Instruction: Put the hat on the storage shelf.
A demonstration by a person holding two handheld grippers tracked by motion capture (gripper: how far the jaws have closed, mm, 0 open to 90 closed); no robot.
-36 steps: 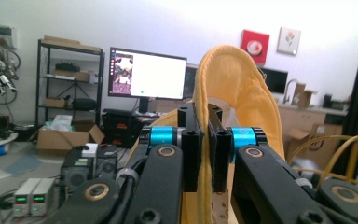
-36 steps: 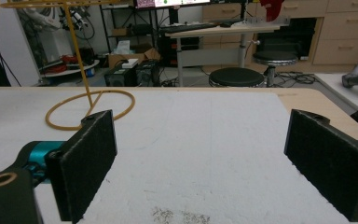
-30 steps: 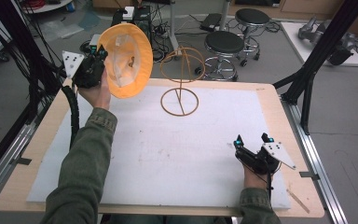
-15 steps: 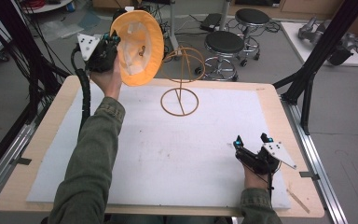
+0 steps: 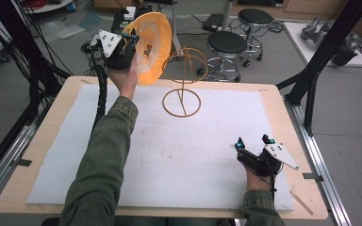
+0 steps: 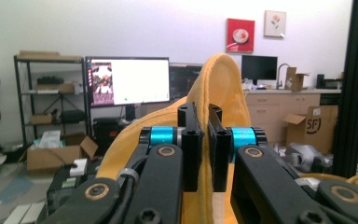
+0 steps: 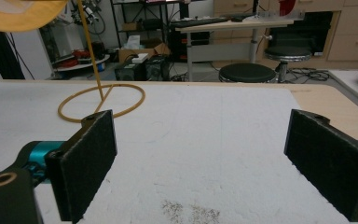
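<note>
- I see a cluttered lab behind the worktop (image 5: 273, 101): black stools (image 5: 229, 43) and cables just past its far edge, dark frame posts on both sides, and a white mat (image 5: 169, 155) over most of the wood.
- The yellow hat (image 5: 152, 44) is up in the air over the far left corner, just left of the hoop that tops the wire stand (image 5: 182, 94). I judge the work in hand to be setting the hat on that hoop.
- My left claw (image 5: 131, 38) is pinching the hat's brim; in the left gripper view the jaws are pressed nearly together with the yellow cloth (image 6: 214, 140) between them.
- Risk one: the pinch holds only an edge of soft cloth, so a quick swing could let the hat slip out and drop beyond the far edge onto the floor.
- Risk two: the stand looks thin and light. If the hat or claw knocks its upright sideways, it may tip or slide toward the far edge.
- Risk three: the floppy crown could snag on the hoop rather than settle over it.
- My right claw (image 5: 254, 143) rests low at the near right with its jaws spread wide, holding nothing, well apart from the stand.
- Open room: the mat between the stand and the right claw is bare, so I have space there to bring that claw in and steady the base ring (image 7: 101, 103).
</note>
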